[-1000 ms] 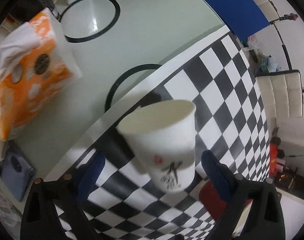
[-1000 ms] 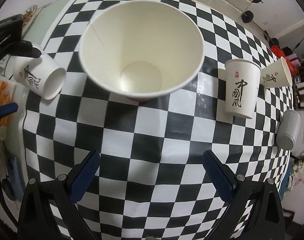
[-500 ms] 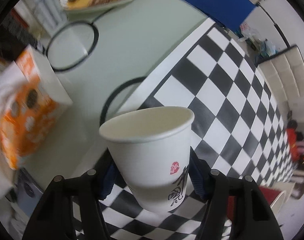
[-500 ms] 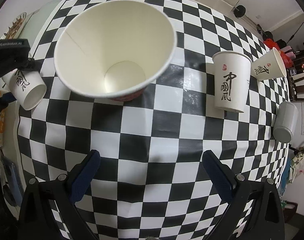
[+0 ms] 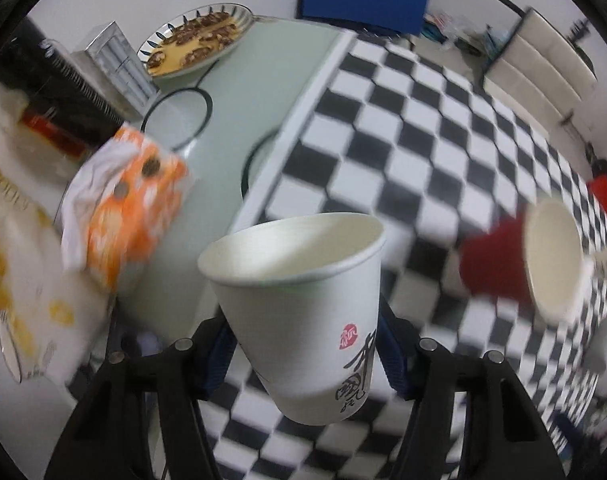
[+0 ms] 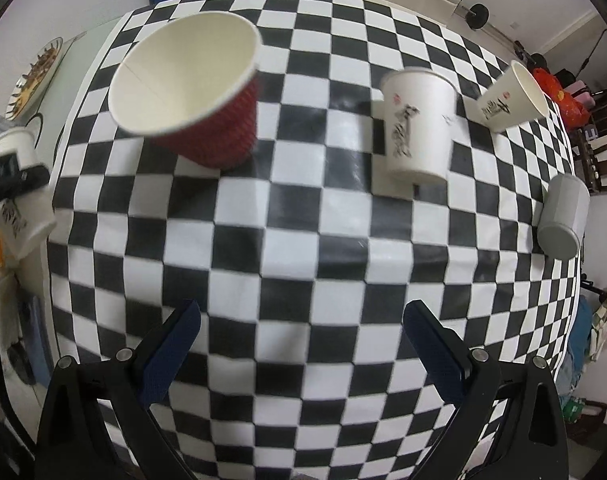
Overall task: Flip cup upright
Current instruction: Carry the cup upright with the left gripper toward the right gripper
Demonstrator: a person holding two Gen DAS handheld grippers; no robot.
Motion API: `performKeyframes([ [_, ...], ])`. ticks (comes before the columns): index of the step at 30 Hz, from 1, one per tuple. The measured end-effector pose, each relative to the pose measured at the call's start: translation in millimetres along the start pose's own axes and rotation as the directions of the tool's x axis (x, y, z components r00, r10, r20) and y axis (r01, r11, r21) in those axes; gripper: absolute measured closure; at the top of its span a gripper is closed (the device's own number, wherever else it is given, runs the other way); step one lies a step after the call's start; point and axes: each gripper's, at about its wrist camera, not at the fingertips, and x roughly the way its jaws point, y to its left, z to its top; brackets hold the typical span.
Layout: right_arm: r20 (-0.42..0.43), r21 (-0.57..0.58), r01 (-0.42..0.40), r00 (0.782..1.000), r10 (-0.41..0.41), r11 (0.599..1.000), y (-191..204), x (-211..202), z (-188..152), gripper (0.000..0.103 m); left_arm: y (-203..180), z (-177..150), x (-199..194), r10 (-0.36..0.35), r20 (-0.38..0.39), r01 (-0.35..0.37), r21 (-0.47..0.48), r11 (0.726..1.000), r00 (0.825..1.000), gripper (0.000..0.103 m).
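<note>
Your left tongs [image 5: 305, 356] are clamped on the white paper cup [image 5: 303, 308], held mouth-up above the desk [image 5: 423, 152] edge, your right tongs [image 6: 301, 344] stand apart and empty; in my judgement only setting it down remains.

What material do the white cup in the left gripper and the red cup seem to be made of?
White cup: probably matte paper, given its rolled rim and printed ink characters. Red cup: likely paper too, with a ribbed red outer wall and a plain cream inside showing a seam.
</note>
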Motion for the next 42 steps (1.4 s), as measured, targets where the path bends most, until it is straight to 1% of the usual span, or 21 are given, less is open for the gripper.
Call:
performKeyframes([
  [2, 0.001, -0.004, -0.008, 1.000, 0.008, 1.000, -14, -3, -14, 0.001, -12, -15, -7, 0.006, -0.008, -0.006, 0.026, 1.000, 1.000, 0.044],
  [3, -0.002, -0.002, -0.015, 1.000, 0.015, 1.000, -23, -3, -21, 0.001, -26, -22, -9, 0.010, -0.011, -0.009, 0.038, 0.999, 1.000, 0.044],
  [4, -0.007, -0.002, -0.021, 1.000, 0.020, 1.000, -32, -3, -29, 0.001, -33, -37, -14, 0.010, -0.016, -0.009, 0.051, 0.999, 1.000, 0.044],
  [6, -0.023, 0.004, -0.029, 0.999, 0.029, 1.000, -52, -1, -45, 0.001, -52, -50, -21, 0.000, -0.029, 0.002, 0.065, 0.998, 1.000, 0.044],
  [9, -0.049, 0.028, -0.041, 0.998, 0.042, 0.999, -84, 6, -67, 0.001, -83, -87, -28, -0.037, -0.065, 0.044, 0.097, 0.994, 0.997, 0.044],
  [11, -0.064, 0.046, -0.039, 0.997, 0.042, 0.998, -107, 11, -80, 0.001, -104, -105, -29, -0.045, -0.084, 0.056, 0.130, 0.990, 0.995, 0.044],
  [14, -0.085, 0.081, -0.033, 0.996, 0.040, 0.996, -144, 20, -97, 0.001, -146, -134, -24, -0.063, -0.123, 0.087, 0.197, 0.977, 0.990, 0.044],
  [19, -0.109, 0.164, 0.005, 0.994, 0.013, 0.986, -205, 31, -124, 0.001, -216, -171, -2, -0.115, -0.232, 0.179, 0.279, 0.943, 0.966, 0.044],
  [21, -0.122, 0.198, 0.023, 0.993, 0.002, 0.980, -226, 36, -134, 0.001, -240, -183, 4, -0.122, -0.260, 0.201, 0.300, 0.933, 0.958, 0.044],
  [23, -0.141, 0.234, 0.037, 0.990, -0.004, 0.971, -249, 43, -144, 0.001, -262, -190, 12, -0.124, -0.280, 0.214, 0.320, 0.923, 0.952, 0.044],
  [24, -0.150, 0.253, 0.045, 0.989, -0.007, 0.966, -260, 45, -149, 0.001, -274, -193, 17, -0.116, -0.280, 0.211, 0.339, 0.917, 0.953, 0.044],
  [28, -0.171, 0.293, 0.065, 0.985, -0.014, 0.954, -286, 53, -162, 0.001, -299, -198, 33, -0.089, -0.284, 0.193, 0.363, 0.912, 0.955, 0.044],
  [29, -0.171, 0.298, 0.069, 0.985, -0.018, 0.952, -289, 54, -169, 0.001, -303, -199, 36, -0.082, -0.281, 0.186, 0.370, 0.910, 0.956, 0.044],
  [32, -0.174, 0.308, 0.069, 0.985, -0.016, 0.949, -300, 58, -169, 0.001, -312, -200, 45, -0.049, -0.260, 0.151, 0.389, 0.909, 0.964, 0.043],
  [36, -0.167, 0.302, 0.070, 0.986, -0.019, 0.951, -306, 61, -169, 0.001, -317, -201, 51, -0.024, -0.248, 0.123, 0.394, 0.911, 0.969, 0.040],
  [39, -0.163, 0.303, 0.056, 0.987, -0.006, 0.951, -305, 63, -169, 0.001, -321, -198, 57, -0.002, -0.241, 0.100, 0.395, 0.913, 0.971, 0.040],
  [40, -0.163, 0.302, 0.049, 0.987, 0.001, 0.952, -305, 64, -168, 0.001, -321, -197, 59, 0.002, -0.238, 0.095, 0.393, 0.915, 0.971, 0.036],
  [41, -0.161, 0.304, 0.040, 0.987, 0.010, 0.952, -303, 64, -166, 0.001, -321, -197, 60, 0.005, -0.235, 0.090, 0.392, 0.916, 0.972, 0.026],
  [42, -0.153, 0.313, 0.025, 0.988, 0.025, 0.949, -305, 66, -167, 0.001, -320, -196, 61, 0.008, -0.230, 0.084, 0.390, 0.917, 0.973, 0.023],
])
